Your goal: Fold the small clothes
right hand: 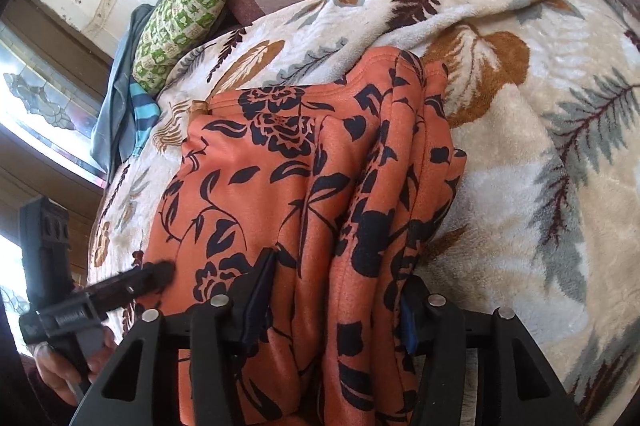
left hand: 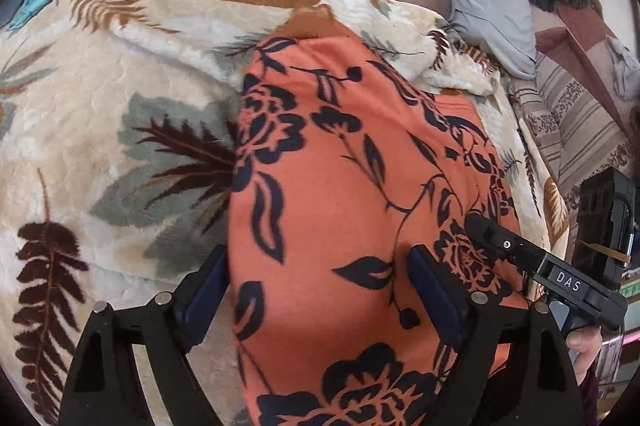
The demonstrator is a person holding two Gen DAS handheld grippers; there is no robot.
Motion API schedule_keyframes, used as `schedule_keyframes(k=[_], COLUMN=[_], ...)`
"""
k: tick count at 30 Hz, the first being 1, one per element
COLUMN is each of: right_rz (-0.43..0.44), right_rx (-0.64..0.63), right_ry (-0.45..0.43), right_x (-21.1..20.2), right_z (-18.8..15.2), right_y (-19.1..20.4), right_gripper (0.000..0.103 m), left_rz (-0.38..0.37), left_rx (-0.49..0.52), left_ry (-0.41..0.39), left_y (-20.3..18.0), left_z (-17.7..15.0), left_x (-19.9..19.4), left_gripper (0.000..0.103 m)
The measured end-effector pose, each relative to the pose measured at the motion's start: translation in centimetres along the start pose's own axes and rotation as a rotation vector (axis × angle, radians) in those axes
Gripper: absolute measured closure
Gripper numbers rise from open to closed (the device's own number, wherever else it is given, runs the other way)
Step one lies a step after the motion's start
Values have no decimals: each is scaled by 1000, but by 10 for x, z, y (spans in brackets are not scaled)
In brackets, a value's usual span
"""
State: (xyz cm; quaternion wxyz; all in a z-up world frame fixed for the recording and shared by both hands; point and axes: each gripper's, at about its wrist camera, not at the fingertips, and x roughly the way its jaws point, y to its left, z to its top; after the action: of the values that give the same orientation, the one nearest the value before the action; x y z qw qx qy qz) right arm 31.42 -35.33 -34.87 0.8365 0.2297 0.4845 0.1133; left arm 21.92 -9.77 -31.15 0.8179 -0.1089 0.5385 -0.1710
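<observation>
While the left gripper (left hand: 318,276) straddles its left edge with jaws wide, the orange garment (left hand: 352,162) printed with dark navy flowers lies folded lengthwise on a leaf-patterned blanket (left hand: 120,86), its bunched right-hand layers, toward three o'clock, between the right gripper's (right hand: 338,300) half-closed jaws.

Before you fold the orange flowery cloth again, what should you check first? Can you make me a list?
1. orange garment lies on the leaf blanket: ok.
2. left gripper straddles the garment's near edge, jaws wide: ok.
3. right gripper has bunched folds between its jaws: ok.
4. Right pads really pinching: cannot tell.
5. Cloth smooth: not ok, ridges on the right side.
6. Grippers apart: ok.
</observation>
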Motion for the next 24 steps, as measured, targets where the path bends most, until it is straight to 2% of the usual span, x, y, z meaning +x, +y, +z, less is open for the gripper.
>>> schedule_keyframes(k=[2,6,7,10,16,24], right_rz=[-14,-58,-67,-76,-77,-11], right_rx=[-23,-103,-123,-151,-207,-220], right_ry=[-12,-52,-68,-106,-198,-265], right_x=[-1,-7,-9,-15,-31,-29], right_z=[-1,-3,-4,-3,-2,18], right_y=[3,18,22,33,53,85], right_gripper=[48,58,59,62,65,65], left_rz=[46,57,57,73,105,189], left_rx=[24,30,36,62,124,120], left_ry=[-14,-60,-66,-84,-164,-250], left_y=[-7,-8,-8,-12,-23,-9], left_z=[0,2,2,4,12,32], left_x=[4,-6,-9,-17,-49,-83], left_gripper=[21,50,54,59,61,61])
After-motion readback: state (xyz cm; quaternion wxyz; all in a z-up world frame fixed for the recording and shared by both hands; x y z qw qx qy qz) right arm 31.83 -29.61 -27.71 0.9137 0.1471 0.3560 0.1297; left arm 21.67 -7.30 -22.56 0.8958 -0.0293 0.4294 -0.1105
